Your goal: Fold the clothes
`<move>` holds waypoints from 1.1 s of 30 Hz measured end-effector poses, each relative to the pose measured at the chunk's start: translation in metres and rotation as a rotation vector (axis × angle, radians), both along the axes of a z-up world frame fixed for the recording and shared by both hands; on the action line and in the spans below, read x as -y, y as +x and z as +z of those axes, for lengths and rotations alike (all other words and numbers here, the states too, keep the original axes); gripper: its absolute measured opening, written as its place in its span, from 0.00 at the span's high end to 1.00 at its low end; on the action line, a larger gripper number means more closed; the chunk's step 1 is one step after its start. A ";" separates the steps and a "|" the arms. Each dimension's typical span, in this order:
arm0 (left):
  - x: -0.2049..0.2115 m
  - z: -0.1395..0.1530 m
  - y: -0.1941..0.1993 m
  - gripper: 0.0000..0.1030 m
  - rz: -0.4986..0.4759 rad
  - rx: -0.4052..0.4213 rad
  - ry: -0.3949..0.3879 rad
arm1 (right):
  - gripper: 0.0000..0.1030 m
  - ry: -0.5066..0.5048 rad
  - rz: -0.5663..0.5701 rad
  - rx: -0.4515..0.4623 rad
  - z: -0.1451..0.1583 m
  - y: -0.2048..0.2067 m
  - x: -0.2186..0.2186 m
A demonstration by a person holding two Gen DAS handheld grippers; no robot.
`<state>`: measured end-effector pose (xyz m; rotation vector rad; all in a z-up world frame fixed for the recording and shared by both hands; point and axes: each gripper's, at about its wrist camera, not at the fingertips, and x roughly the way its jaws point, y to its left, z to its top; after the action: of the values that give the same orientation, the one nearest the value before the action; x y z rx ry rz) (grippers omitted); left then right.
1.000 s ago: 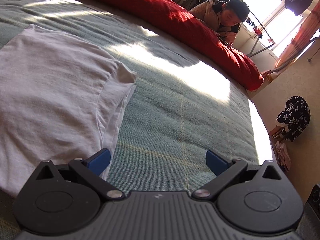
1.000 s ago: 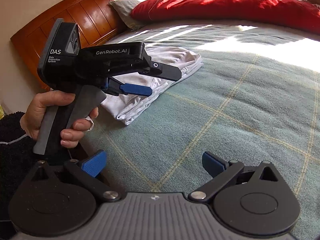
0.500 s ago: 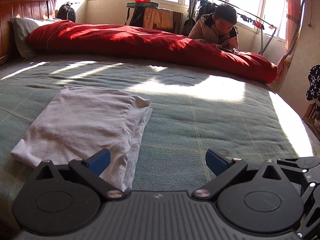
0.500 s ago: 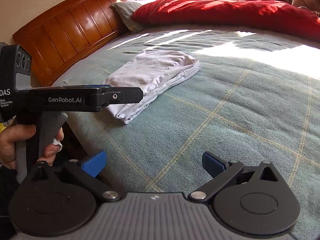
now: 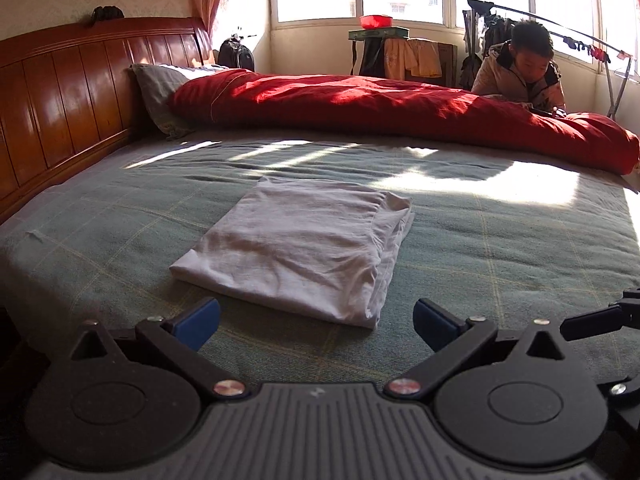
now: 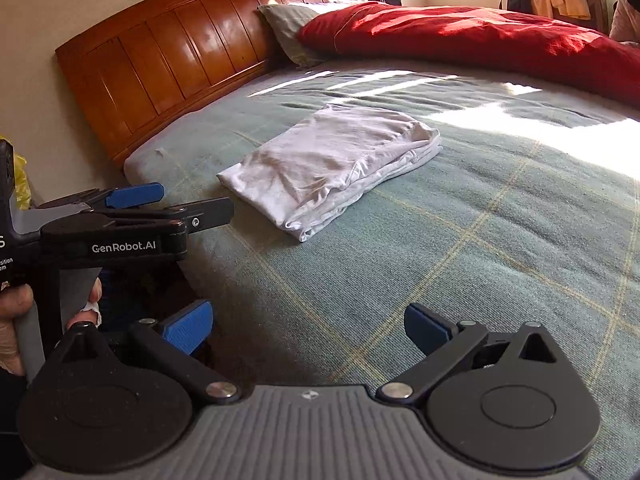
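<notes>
White garment (image 5: 298, 246) lies folded square on the bed (image 5: 500, 248); left gripper (image 5: 316, 322) and right gripper (image 6: 308, 326) hang wide, empty, clear; layers seemingly aligned.

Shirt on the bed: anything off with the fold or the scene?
Nothing stands out. The shirt lies folded flat on the bed, layers slightly uneven at its right edge. Both grippers are open and clear of it.

text: "GenRobot.AI" in white | on: black side of the left gripper (image 6: 192, 208), right wrist view | also: cut-off small white print at that view's left edge, unreadable | left wrist view: no readable text
</notes>
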<state>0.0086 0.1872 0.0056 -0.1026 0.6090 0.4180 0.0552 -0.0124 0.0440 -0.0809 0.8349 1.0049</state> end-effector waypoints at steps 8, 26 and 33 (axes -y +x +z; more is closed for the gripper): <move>0.014 0.000 -0.042 0.01 0.145 -0.051 -0.035 | 0.00 -0.069 -0.051 0.121 0.011 -0.026 -0.006; 0.069 0.028 -0.111 0.01 0.192 -0.082 -0.136 | 0.00 -0.138 -0.088 0.220 0.032 -0.093 0.033; 0.083 0.030 -0.118 0.01 0.201 -0.075 -0.148 | 0.00 -0.130 -0.102 0.229 0.037 -0.103 0.049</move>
<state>-0.1098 0.1046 0.0358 -0.2923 0.7065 0.5729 -0.0478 -0.0614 0.0806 -0.2571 0.6863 0.8276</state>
